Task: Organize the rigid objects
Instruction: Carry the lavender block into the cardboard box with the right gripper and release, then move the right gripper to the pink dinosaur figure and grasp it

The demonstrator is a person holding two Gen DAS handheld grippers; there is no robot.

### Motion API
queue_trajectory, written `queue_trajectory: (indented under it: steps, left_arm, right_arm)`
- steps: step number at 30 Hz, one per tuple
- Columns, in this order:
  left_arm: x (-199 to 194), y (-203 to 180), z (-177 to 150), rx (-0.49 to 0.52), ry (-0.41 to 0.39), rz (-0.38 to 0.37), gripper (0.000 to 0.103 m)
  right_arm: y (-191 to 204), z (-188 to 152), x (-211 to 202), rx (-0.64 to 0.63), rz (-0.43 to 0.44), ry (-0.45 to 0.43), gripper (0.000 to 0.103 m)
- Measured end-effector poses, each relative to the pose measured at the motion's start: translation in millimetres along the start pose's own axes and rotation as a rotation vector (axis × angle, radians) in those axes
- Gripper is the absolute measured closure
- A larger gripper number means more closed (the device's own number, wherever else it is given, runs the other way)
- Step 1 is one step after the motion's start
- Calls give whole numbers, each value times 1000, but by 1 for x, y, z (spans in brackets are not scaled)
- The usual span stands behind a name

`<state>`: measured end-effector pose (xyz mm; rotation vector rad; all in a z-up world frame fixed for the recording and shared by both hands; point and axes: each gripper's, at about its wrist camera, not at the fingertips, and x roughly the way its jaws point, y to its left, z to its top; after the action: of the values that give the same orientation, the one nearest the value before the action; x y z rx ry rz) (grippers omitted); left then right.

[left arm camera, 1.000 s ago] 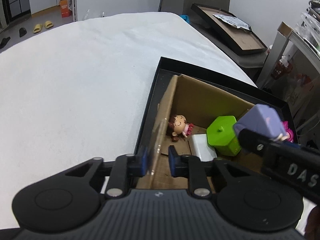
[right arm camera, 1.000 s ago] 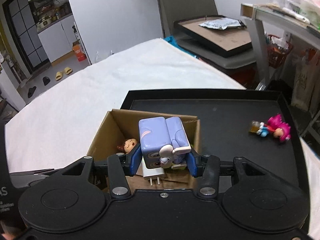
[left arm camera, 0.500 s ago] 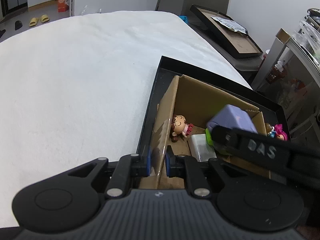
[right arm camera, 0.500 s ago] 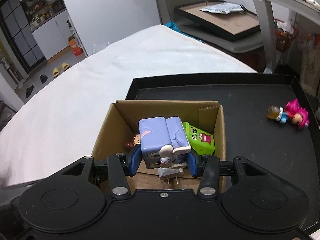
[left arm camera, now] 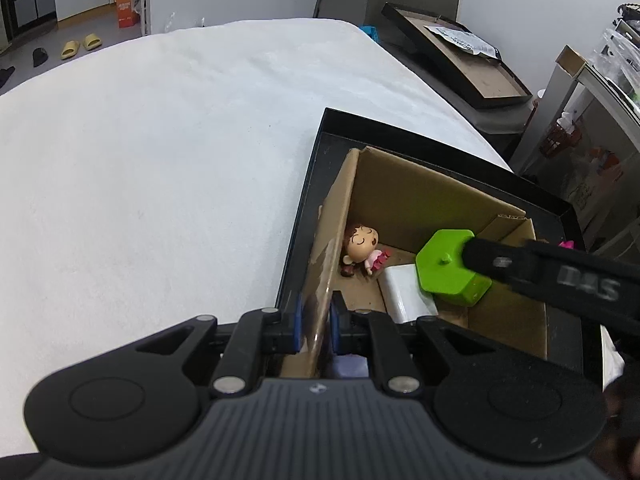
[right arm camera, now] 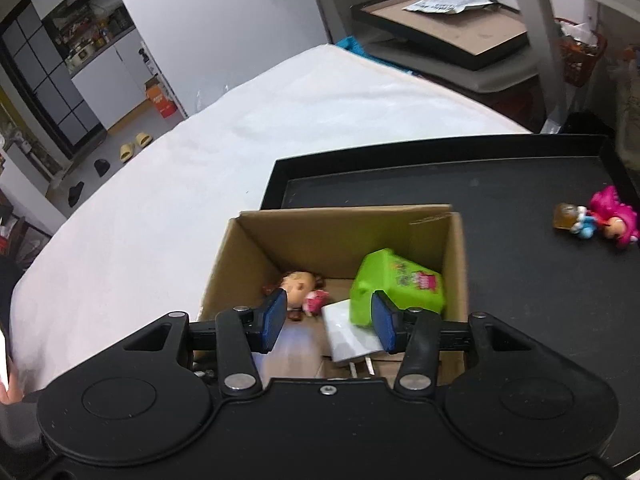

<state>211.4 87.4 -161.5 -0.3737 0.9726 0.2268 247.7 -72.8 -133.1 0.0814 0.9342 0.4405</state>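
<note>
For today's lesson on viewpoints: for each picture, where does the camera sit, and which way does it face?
Left wrist: on the left hand-held gripper, looking down along its fingers, shut on the box wall; the right gripper's arm crosses at right.
Right wrist: on the right hand-held gripper, above the box's near edge, fingers apart with nothing gripped.
Shared: box, doll, green toy, charger, tray.

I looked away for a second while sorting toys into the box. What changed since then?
The right gripper let go of the purple block toy, which dropped into the cardboard box; its jaws now hold nothing. The left gripper closed onto the box wall. The pink-haired doll stayed on the black tray.
</note>
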Motion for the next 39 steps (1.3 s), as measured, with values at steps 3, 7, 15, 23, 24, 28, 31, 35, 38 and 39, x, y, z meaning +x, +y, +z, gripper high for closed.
queue_trajectory:
  steps: [3,7,15,23,24,28,31,35,38,39]
  left_arm:
    - [-1,-4,3,9,17,19,90]
    - [-3,-12,4,16,28,47,87]
    - [-5,-31,5,55,48,111,64]
    - [-10,-57,5,136,31,182,52]
    - [-10,-60,5,147,29,196,51]
    - [-9,-69,7,156,28,236,49]
    - [-3,-74,11,160,32,263,47]
    - [5,-77,20,161,39,287,43]
    - [9,-82,22,174,39,306,39]
    - [11,-85,23,179,39,310,39]
  right_arm:
    - [-12,1,-15,-29,-20,-38,56]
    - [-37,5,-32,-54,-62,-82,56]
    - [-94,3,-47,-85,-131,-116,53]
    - [-147,-10,-36,-17,-153,-167,37]
    - [-153,-11,-34,-8,-149,-175,29]
    - [-171,-12,-25,14,-151,-190,21]
    - [-181,-14,-21,22,-156,-204,21]
    - [-191,-17,-13,46,-156,-212,21]
    - [-194,-20,-7,49,-143,-206,21]
    - [-194,-21,-5,47,-146,-206,21]
